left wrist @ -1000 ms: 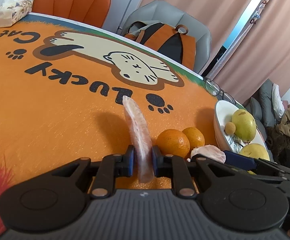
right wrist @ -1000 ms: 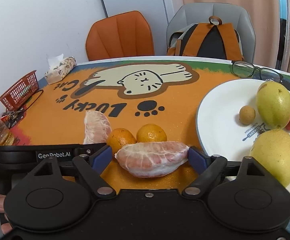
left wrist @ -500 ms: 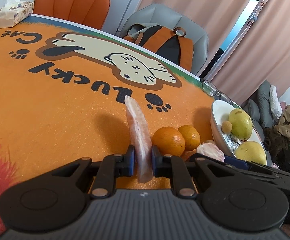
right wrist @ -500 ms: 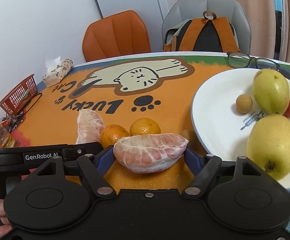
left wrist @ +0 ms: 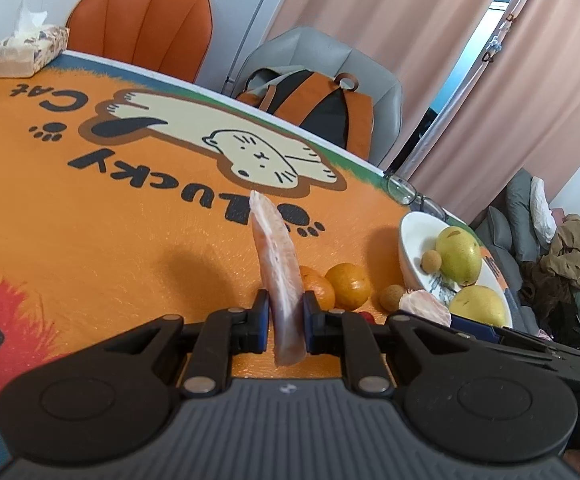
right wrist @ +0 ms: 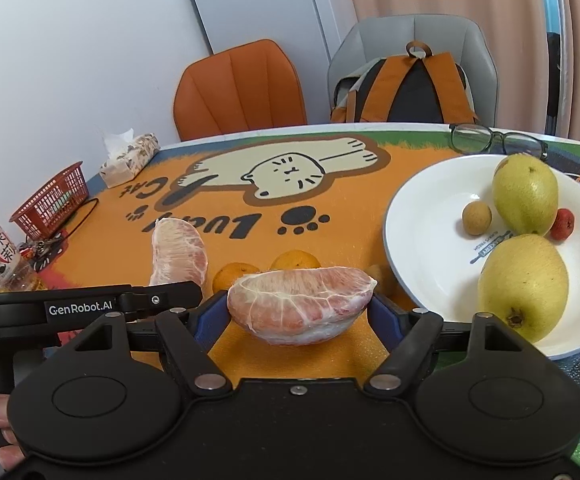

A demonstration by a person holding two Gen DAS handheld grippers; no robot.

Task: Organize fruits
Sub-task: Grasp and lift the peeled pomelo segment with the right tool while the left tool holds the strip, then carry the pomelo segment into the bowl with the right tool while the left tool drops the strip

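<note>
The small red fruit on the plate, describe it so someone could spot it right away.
Find the round white plate at the right of the orange cat-print table mat. The small red fruit lies near its far right rim, tucked beside the two large yellow-green pears. It is the plate's only red thing, unlike the small round tan fruit.

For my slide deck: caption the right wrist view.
Right gripper clamps a peeled pomelo segment beside the white plate of pears.

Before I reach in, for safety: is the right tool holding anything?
Yes. The right tool is shut on a pomelo segment, pads pressing both ends.
</note>
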